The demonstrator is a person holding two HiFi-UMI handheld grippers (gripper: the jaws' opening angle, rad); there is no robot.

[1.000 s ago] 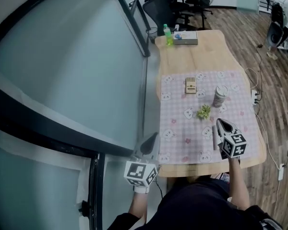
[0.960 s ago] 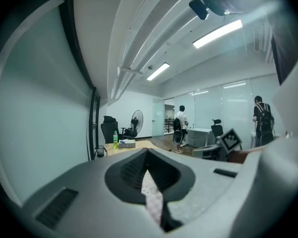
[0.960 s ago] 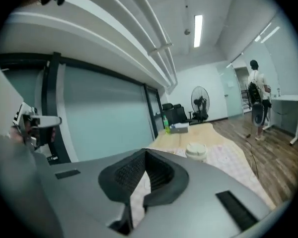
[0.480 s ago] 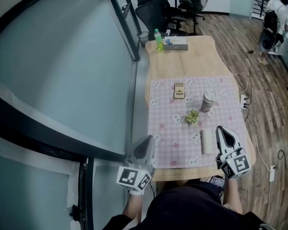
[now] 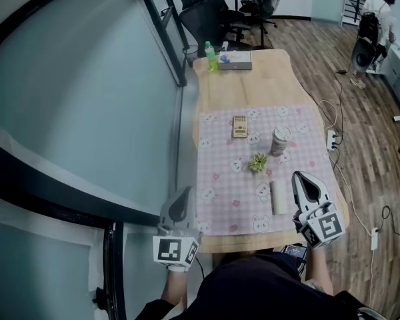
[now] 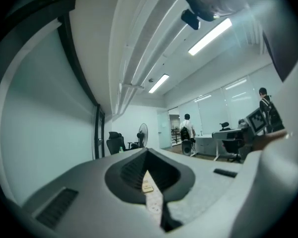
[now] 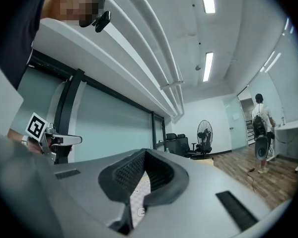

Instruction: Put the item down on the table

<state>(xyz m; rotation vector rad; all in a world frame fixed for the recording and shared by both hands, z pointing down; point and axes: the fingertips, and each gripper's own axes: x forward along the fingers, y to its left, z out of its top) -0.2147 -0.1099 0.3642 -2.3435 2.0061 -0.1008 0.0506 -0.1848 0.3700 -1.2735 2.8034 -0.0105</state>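
Observation:
A white roll-shaped item (image 5: 278,197) lies flat on the pink checked cloth (image 5: 220,185) near the table's front edge. My right gripper (image 5: 305,183) hovers just right of it, apart from it, jaws shut and empty. In the right gripper view the right gripper (image 7: 145,157) shows closed jaws with only a sliver of cloth between them. My left gripper (image 5: 181,204) hangs off the table's left side beside the glass wall, also shut and empty. In its own view the left gripper (image 6: 148,155) points along the table.
On the cloth sit a calculator (image 5: 239,126), a lidded cup (image 5: 280,141) and a small green plant-like thing (image 5: 258,163). A green bottle (image 5: 211,55) and a flat box (image 5: 235,60) stand at the far end. Glass wall (image 5: 87,112) left, office chairs (image 5: 210,12) behind, a person (image 5: 373,25) far right.
The right gripper has drawn back to the right, away from the white roll, which stays on the cloth. The head view has shifted, so the table sits further left.

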